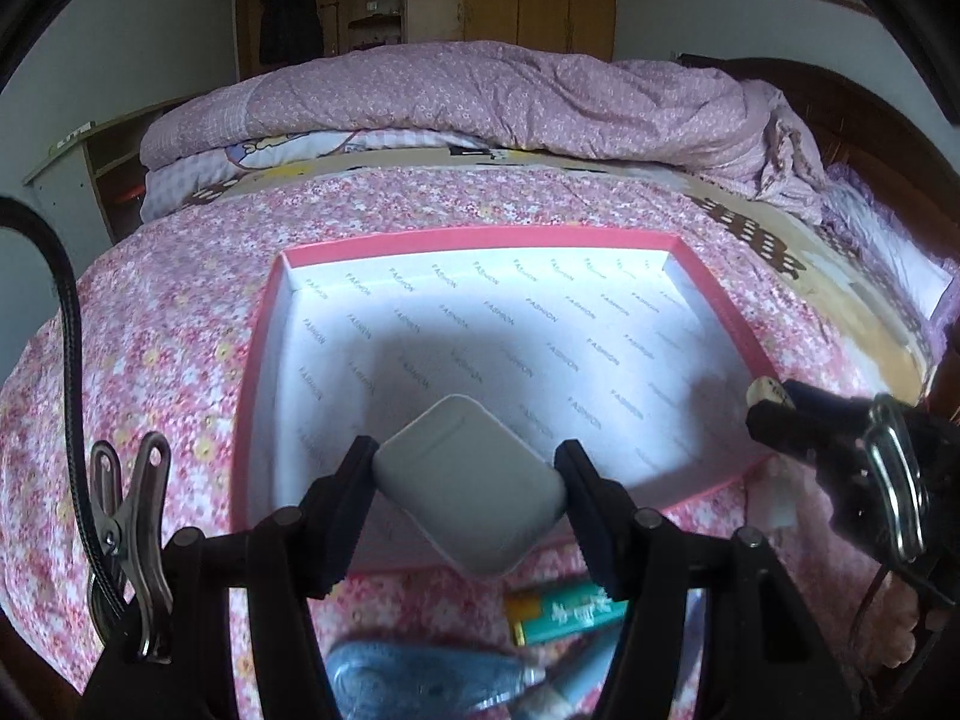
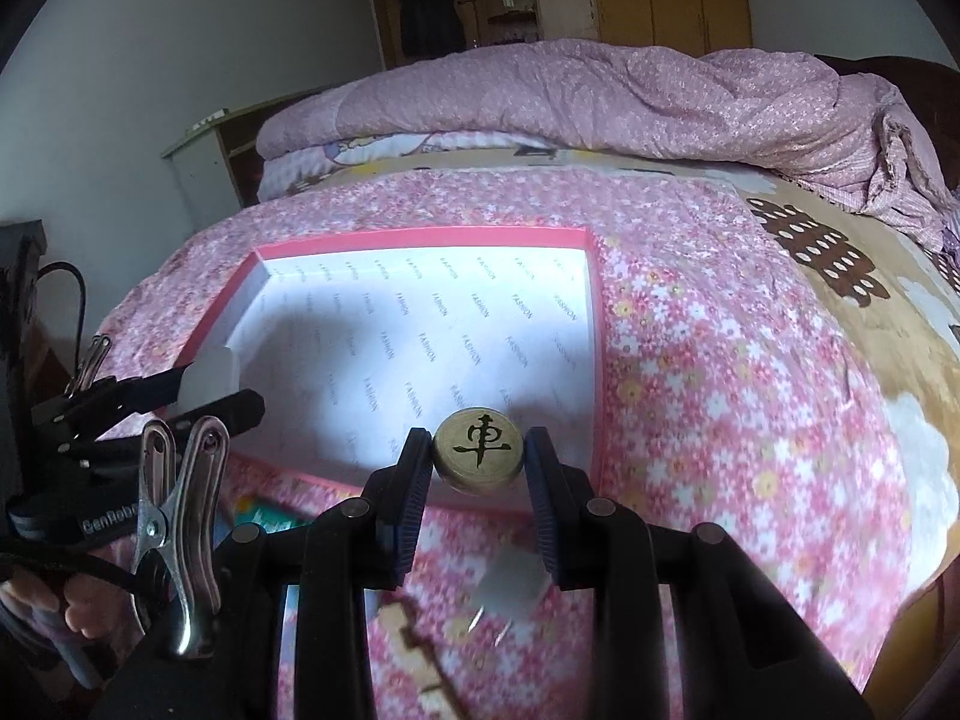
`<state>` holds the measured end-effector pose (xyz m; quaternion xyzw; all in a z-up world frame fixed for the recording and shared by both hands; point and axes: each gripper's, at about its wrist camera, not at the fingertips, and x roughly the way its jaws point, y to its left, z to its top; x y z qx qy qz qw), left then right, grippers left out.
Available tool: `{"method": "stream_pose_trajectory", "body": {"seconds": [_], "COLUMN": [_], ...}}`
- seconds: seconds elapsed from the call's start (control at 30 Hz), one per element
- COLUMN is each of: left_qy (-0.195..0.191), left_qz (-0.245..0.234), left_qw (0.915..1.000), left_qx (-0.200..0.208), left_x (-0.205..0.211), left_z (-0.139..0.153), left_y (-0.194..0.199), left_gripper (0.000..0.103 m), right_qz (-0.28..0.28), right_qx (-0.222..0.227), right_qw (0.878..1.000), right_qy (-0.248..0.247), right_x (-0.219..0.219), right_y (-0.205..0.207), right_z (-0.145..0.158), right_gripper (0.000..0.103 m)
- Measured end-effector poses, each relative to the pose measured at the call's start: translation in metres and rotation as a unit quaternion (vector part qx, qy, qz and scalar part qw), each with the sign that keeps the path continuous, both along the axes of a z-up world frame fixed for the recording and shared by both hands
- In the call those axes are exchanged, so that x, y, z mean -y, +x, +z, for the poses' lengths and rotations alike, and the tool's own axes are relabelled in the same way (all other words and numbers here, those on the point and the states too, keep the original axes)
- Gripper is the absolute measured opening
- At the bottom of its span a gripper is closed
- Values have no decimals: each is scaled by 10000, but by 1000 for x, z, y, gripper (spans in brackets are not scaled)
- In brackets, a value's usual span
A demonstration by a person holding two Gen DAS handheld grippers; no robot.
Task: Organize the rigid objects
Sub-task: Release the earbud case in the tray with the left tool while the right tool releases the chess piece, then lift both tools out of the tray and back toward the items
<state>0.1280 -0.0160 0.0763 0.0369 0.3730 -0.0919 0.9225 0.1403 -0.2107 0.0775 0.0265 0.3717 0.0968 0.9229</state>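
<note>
I am steering two handheld grippers over a bed with a pink flowered cover [image 2: 720,372]. On the cover sits a shallow pink box [image 1: 264,324] with a white printed lining, nothing resting in it that I can see. My left gripper [image 1: 469,480] is clamped on a small grey case [image 1: 468,480] with rounded corners, pinched at two opposite corners so it sits like a diamond between the pads, held over the near edge of the box. My right gripper [image 2: 478,462] is closed on a round wooden chess piece [image 2: 478,447] with a dark painted character on its top face, held by its rim above the near right part of the box. From the left camera the right gripper shows at the box's right edge; from the right camera the left gripper shows at the box's left side. Both things look light and stiff, so I judge neither will bend or crush. The case looks smooth, and a corner grip could let it twist; its flat sides would be the surer hold. The piece is thick enough to grip by the rim, though it could roll if released on edge. Blurred items lie on the cover below the grippers: a green and yellow tube [image 1: 564,612] and something bluish I cannot identify.
</note>
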Motion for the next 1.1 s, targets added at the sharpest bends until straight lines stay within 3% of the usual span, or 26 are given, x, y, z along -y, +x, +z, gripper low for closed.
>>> {"method": "stream_pose_trajectory", "body": {"seconds": [0.57, 0.77, 0.9, 1.1], "left_qy": [27, 225, 374, 288], "left_qz": [138, 80, -9, 31], "left_qw": [9997, 9991, 9991, 9995], "left_qx": [-209, -347, -218, -112], "left_x": [0, 4, 9, 7], "left_z": [-18, -24, -20, -9], "left_y": [26, 27, 21, 11], "left_gripper": [64, 67, 73, 73], "right_qz": [-129, -121, -166, -80], "right_qx": [-226, -164, -54, 5], "right_qw": [9996, 9997, 9993, 9993], "right_qy": [-95, -161, -335, -352], "right_x": [0, -4, -8, -9], "right_y": [27, 27, 24, 15], "right_z": [-17, -16, -14, -10], "right_gripper": [33, 33, 44, 45]}}
